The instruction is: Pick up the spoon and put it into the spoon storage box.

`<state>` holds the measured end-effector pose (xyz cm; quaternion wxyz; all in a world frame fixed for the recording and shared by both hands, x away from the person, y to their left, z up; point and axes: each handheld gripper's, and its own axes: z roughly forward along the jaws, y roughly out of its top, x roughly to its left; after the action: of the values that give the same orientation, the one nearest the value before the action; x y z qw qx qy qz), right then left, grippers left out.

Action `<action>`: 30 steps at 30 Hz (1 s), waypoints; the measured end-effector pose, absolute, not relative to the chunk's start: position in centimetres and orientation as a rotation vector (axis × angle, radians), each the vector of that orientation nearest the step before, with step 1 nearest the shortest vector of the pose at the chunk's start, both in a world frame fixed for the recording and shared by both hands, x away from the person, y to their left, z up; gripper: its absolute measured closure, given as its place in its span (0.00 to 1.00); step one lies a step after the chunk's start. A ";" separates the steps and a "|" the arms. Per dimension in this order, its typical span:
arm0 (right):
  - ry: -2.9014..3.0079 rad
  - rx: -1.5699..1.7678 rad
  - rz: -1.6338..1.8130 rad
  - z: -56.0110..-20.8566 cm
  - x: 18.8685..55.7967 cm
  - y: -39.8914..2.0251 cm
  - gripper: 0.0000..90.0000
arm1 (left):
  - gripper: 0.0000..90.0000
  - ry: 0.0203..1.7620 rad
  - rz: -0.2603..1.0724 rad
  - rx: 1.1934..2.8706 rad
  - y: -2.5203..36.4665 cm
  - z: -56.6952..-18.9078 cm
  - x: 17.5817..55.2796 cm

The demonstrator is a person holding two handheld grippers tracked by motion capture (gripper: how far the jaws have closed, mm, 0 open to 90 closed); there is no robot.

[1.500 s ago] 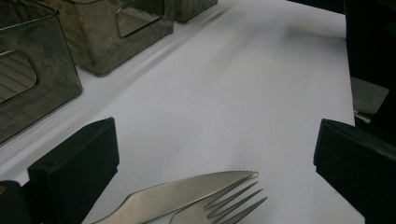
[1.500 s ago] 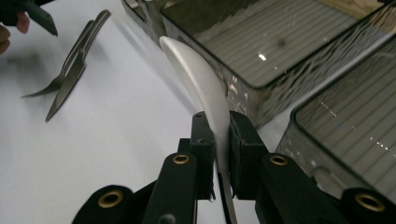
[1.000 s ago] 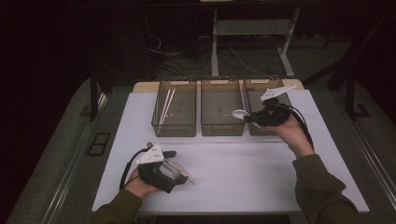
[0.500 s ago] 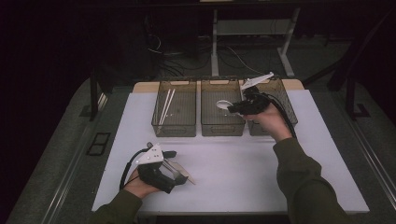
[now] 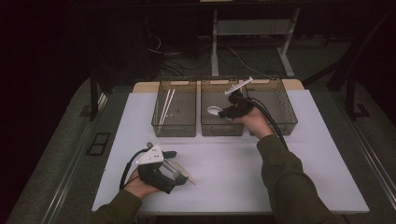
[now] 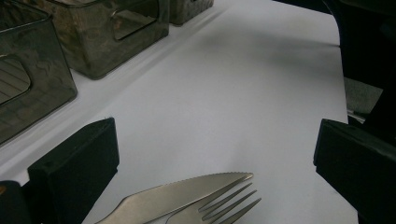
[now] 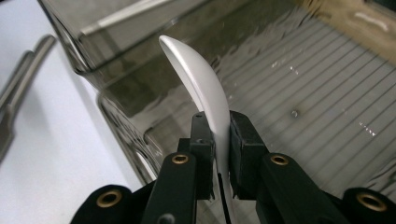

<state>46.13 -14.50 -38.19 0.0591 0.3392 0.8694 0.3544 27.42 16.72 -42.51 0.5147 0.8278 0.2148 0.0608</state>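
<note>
A white surface (image 5: 233, 172) carries three smoky, see-through plastic bins in a row along its far edge. The left bin (image 5: 173, 112) holds two thin white sticks (image 5: 166, 105) lying side by side.

The right claw (image 5: 223, 111) is raised over the middle bin (image 5: 222, 128), held by the person's right hand (image 5: 254, 120). It is clamped on a white spoon (image 7: 201, 84). In the right gripper view, the two black jaws pinch the spoon's handle from both sides, and the smooth, glossy bowl curves up and away from them, seen edge-on. Below it lies the ribbed floor of the bin. From the high view the spoon's pale bowl (image 5: 213, 110) hangs above the middle bin's interior. The right bin (image 5: 275, 105) sits just beside it.

The left claw (image 5: 180, 169) rests low near the front left of the surface, gripped by the left hand (image 5: 140, 186). Its jaws stand wide apart. Between them, flat on the surface, lie a silvery knife (image 6: 173, 198) with a serrated edge and a fork (image 6: 215, 207), overlapping, the fork's tines fanning out just under the knife's blade. Neither jaw touches them.
</note>
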 end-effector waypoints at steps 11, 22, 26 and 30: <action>2.640 1.042 1.096 -38.3 46.0 -14.3 0.77 | 0.00 0.513 0.147 1.992 16.7 -42.5 27.4; 2.550 1.044 1.275 -36.2 44.1 -16.0 0.53 | 0.00 0.522 0.148 1.989 16.8 -42.5 27.4; 2.521 1.029 1.323 -35.8 42.9 -17.4 0.49 | 0.00 0.524 0.149 1.988 16.8 -42.5 27.4; 2.517 1.023 1.326 -35.6 42.0 -18.2 0.46 | 0.00 0.531 0.151 1.989 16.8 -42.5 27.4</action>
<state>41.97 -18.16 -35.61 0.0594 0.3377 0.8311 0.4378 27.39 16.82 -42.47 0.5132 0.8270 0.2209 0.0629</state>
